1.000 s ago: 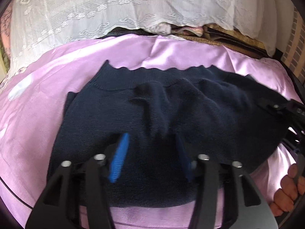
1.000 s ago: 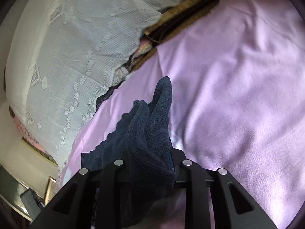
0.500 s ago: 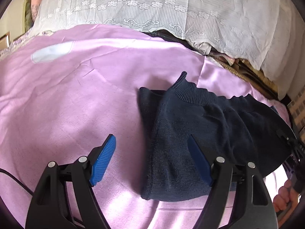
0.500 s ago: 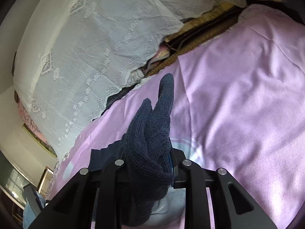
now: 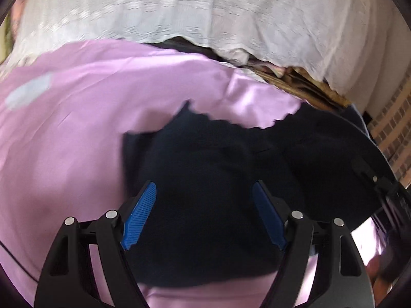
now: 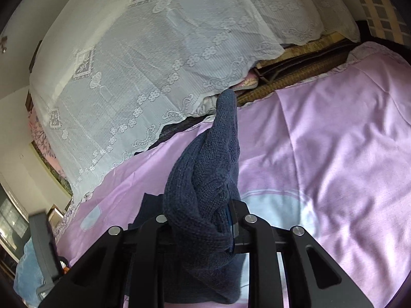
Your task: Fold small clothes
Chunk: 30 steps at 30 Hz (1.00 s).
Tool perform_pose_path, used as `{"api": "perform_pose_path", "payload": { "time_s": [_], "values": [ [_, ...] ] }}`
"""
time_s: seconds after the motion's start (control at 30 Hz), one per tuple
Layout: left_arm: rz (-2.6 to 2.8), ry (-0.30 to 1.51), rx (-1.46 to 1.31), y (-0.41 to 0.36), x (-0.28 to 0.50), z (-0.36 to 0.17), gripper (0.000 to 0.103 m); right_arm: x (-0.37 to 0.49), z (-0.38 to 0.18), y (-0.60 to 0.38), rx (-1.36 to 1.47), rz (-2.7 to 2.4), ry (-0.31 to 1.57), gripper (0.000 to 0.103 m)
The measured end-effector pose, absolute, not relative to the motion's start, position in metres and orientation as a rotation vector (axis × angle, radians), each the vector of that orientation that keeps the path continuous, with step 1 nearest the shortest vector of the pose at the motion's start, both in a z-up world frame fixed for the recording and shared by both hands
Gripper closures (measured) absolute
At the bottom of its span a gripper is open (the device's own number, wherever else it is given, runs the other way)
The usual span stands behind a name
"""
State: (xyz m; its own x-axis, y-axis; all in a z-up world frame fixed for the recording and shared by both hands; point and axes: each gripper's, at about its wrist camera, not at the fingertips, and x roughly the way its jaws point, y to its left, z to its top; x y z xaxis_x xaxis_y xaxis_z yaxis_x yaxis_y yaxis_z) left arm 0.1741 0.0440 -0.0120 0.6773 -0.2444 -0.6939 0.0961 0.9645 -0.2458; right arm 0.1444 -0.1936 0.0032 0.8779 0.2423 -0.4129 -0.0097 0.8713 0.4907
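Lilac bedsheet [image 5: 77, 133], white lace cover [image 6: 154, 64] behind, left hand-held gripper [image 5: 204, 215] released, right hand-held gripper [image 6: 203, 227] grasping navy knit [image 6: 205, 179]

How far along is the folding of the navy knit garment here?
Partly done: the navy knit garment lies doubled over on the pink sheet. In hand: the right gripper pinches a bunched edge; the left gripper hovers open above it. Left: laying that edge down and finishing the fold.
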Motion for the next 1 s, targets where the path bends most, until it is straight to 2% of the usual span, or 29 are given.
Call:
{"api": "perform_pose_path", "payload": {
  "time_s": [0.1, 0.3, 0.7, 0.8, 0.9, 1.0],
  "values": [
    [-0.206, 0.829, -0.142, 0.013, 0.191, -0.007, 0.027, 0.141, 0.008, -0.182, 0.483, 0.159, 0.482, 0.080],
    [-0.222, 0.816, -0.123, 0.006, 0.194, -0.009, 0.027, 0.140, 0.019, -0.159, 0.477, 0.225, 0.487, 0.080],
    [-0.051, 0.717, -0.079, 0.093, 0.172, 0.000, 0.027, 0.149, 0.023, -0.052, 0.352, 0.339, 0.539, 0.080],
    [-0.019, 0.739, -0.095, 0.120, 0.169, -0.013, 0.026, 0.148, 0.014, -0.027, 0.311, 0.375, 0.566, 0.080],
    [0.011, 0.786, -0.126, 0.137, 0.175, -0.034, 0.019, 0.148, 0.002, -0.013, 0.249, 0.365, 0.601, 0.080],
    [0.014, 0.864, -0.247, 0.157, 0.191, -0.051, 0.019, 0.145, -0.008, -0.015, 0.251, 0.361, 0.629, 0.080]
  ]
}}
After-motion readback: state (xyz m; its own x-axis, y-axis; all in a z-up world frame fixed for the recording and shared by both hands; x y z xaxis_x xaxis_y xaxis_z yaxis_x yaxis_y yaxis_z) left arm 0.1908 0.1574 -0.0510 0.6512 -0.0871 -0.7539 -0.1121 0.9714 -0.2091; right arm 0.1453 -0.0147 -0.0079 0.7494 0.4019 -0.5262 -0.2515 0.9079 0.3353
